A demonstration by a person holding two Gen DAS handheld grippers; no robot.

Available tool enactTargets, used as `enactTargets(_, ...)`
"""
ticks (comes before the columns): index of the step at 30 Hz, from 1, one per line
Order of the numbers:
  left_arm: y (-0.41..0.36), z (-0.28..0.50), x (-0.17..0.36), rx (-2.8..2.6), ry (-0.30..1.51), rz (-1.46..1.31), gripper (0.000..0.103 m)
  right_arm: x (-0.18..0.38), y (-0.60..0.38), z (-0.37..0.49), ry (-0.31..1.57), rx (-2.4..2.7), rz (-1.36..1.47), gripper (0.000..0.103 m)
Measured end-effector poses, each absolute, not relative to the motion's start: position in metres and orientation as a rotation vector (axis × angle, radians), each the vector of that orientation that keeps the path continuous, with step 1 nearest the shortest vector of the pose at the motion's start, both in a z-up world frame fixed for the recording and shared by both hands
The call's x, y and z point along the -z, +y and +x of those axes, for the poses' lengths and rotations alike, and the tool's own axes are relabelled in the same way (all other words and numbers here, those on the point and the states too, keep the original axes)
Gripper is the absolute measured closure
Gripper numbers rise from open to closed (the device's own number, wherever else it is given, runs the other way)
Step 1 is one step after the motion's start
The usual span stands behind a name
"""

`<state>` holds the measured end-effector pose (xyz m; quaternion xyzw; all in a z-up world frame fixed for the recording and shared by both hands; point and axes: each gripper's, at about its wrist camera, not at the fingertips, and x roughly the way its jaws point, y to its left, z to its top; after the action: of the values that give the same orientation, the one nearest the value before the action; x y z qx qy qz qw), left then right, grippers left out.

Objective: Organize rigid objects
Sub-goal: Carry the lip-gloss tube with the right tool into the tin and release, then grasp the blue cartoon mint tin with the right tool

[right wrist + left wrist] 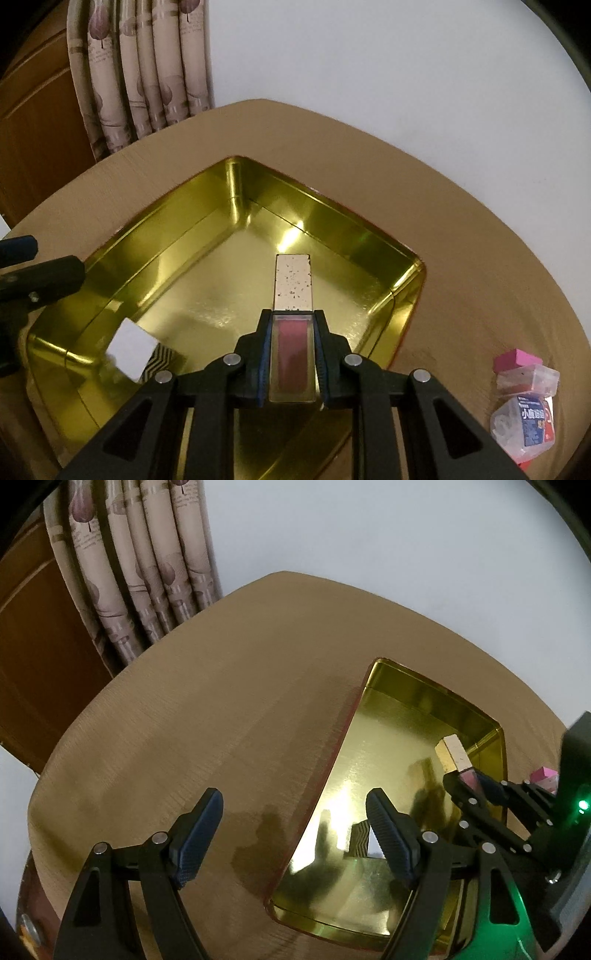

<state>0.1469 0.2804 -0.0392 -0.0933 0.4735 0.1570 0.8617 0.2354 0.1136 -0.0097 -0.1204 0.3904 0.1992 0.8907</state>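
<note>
A gold metal tin lies open on the round tan table. My right gripper is shut on a lip gloss tube with a red body and a speckled gold cap, held over the tin's inside. It also shows in the left wrist view. A small white box with a black zigzag side lies in the tin's near left corner. My left gripper is open and empty, over the tin's left rim.
A pink block and clear plastic packets lie on the table to the right of the tin. Patterned curtains and a wooden door stand behind the table, with a white wall.
</note>
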Motion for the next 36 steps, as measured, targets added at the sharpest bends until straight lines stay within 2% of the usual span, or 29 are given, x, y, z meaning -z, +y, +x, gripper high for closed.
enactTargets(17, 0.277, 0.148, 0.041, -0.322, 1.0, -0.173, 0.026, 0.024, 0.126, 0.244, 0.839, -0.412, -0.304, 0.082)
enactTargets(31, 0.275, 0.149, 0.042, -0.315, 0.994, -0.145, 0.026, -0.006, 0.1, 0.208, 0.762, -0.418, -0.216, 0.069)
enactTargets(36, 0.272, 0.148, 0.04, -0.31, 0.989, -0.125, 0.026, -0.011, 0.068, 0.187, 0.75, -0.405, -0.177, 0.068)
